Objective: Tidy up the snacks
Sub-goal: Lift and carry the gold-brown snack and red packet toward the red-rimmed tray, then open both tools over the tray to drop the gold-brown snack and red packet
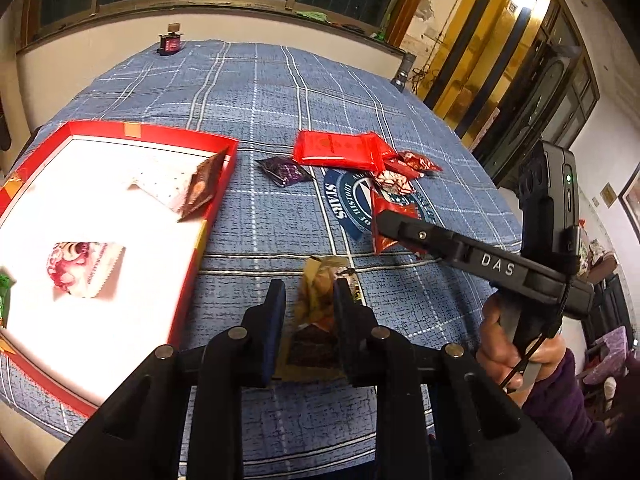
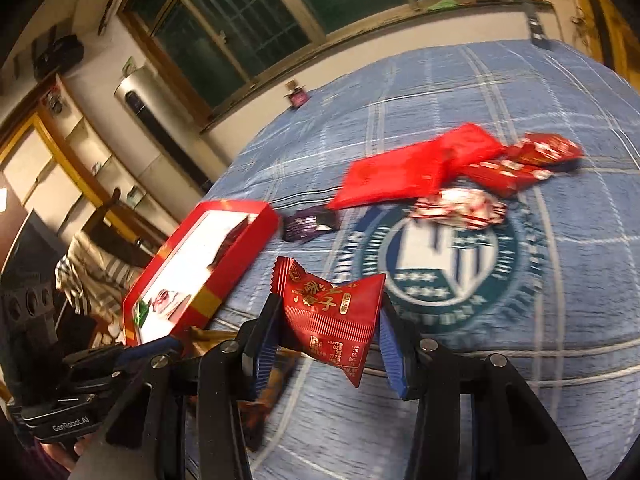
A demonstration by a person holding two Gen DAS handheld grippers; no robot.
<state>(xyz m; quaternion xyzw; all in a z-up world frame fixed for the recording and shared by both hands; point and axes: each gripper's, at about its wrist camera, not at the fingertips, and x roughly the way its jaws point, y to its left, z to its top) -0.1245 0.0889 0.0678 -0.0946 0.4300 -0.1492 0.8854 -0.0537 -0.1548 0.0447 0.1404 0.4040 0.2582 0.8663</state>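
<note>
My left gripper (image 1: 308, 300) is shut on a gold and brown snack packet (image 1: 318, 300), held just above the blue cloth, right of the red tray (image 1: 208, 216). The tray holds several packets, among them a pink and white one (image 1: 86, 270) and a brown one (image 1: 204, 186). My right gripper (image 2: 328, 316) is shut on a red snack packet (image 2: 334, 316); it also shows in the left wrist view (image 1: 386, 216). A pile of red snacks (image 1: 340, 150) and a purple packet (image 1: 285, 170) lie on the cloth beyond. The pile (image 2: 416, 172) and the purple packet (image 2: 310, 222) also show in the right wrist view.
A blue checked cloth (image 1: 256, 92) with a round emblem (image 2: 452, 256) covers the table. A small dark red object (image 1: 170, 42) stands at the far edge below the window. The tray (image 2: 240, 256) sits at the table's left edge. Cabinets stand to the right.
</note>
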